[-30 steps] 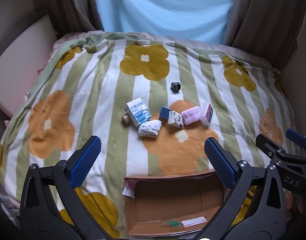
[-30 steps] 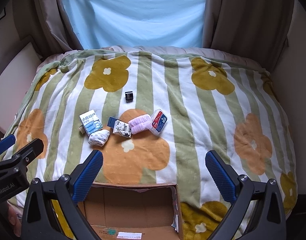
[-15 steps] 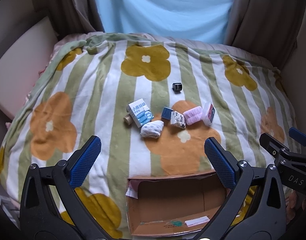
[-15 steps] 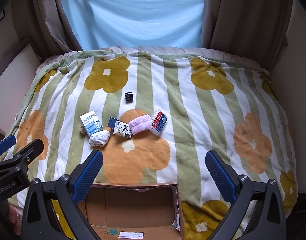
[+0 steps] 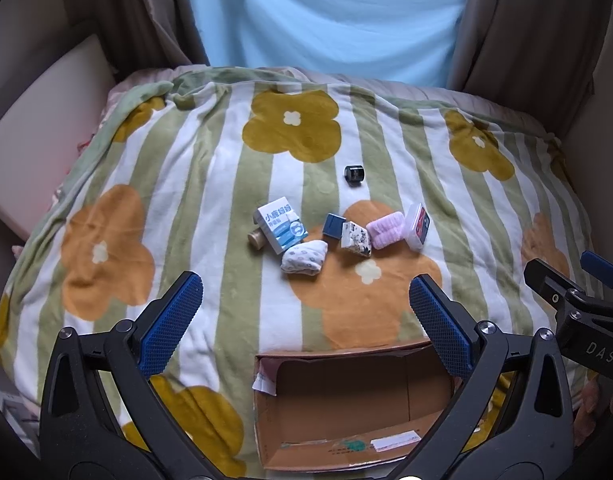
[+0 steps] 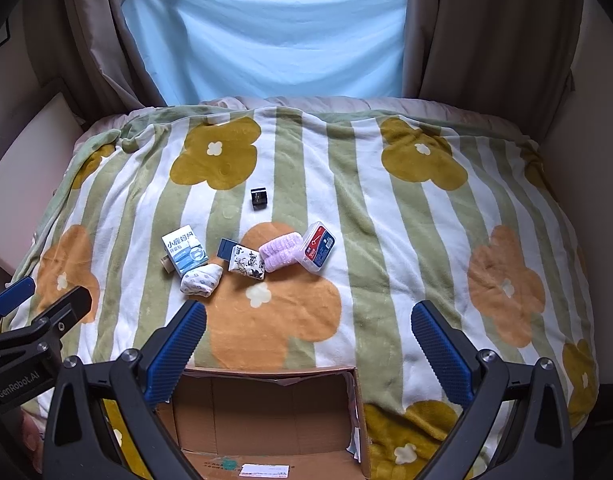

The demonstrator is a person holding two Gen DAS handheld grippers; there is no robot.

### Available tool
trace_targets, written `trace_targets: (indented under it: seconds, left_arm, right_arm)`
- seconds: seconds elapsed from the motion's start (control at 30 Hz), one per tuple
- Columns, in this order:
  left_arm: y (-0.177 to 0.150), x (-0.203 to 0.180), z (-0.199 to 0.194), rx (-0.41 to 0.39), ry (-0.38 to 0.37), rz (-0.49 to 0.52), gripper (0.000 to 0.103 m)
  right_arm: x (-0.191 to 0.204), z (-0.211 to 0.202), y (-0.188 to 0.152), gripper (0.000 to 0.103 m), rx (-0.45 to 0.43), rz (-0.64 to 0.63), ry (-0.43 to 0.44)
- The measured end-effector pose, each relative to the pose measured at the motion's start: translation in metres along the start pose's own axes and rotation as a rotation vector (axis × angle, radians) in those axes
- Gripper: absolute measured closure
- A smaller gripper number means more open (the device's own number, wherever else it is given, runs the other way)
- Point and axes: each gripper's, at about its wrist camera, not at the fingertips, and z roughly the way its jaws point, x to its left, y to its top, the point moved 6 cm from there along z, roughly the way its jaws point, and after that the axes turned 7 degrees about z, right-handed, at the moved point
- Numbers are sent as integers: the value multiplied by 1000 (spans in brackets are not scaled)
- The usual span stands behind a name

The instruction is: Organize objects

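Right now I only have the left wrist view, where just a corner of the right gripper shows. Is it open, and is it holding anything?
Observer: In the right wrist view the right gripper is wide open with nothing between its fingers. The cardboard box sits low in the frame between them.
Operator: The clear case at the right end of the row looks nearly edge-on to me. What is on its lid?
Observer: From the right wrist view the clear case shows its lid, which has a red and blue label with white print too small to read.
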Motion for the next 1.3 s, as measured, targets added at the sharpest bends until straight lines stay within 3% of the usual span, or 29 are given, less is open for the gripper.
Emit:
trace_targets:
  seconds: [0.43,0.73,0.97,1.3]
  left_arm:
    - [1,2,7,16,11,6,0]
    - [14,17,27,29,24,-17,0]
    - [27,34,69,78,20,-68,0]
    - [50,55,161,164,27,-139,0]
  right_arm:
    - [-6,2,9,1,5,18,9]
    - [-13,17,28,1,-3,75,98]
    - [-23,45,47,1,12,111,128]
    - [-47,120,68,1,76,185,134]
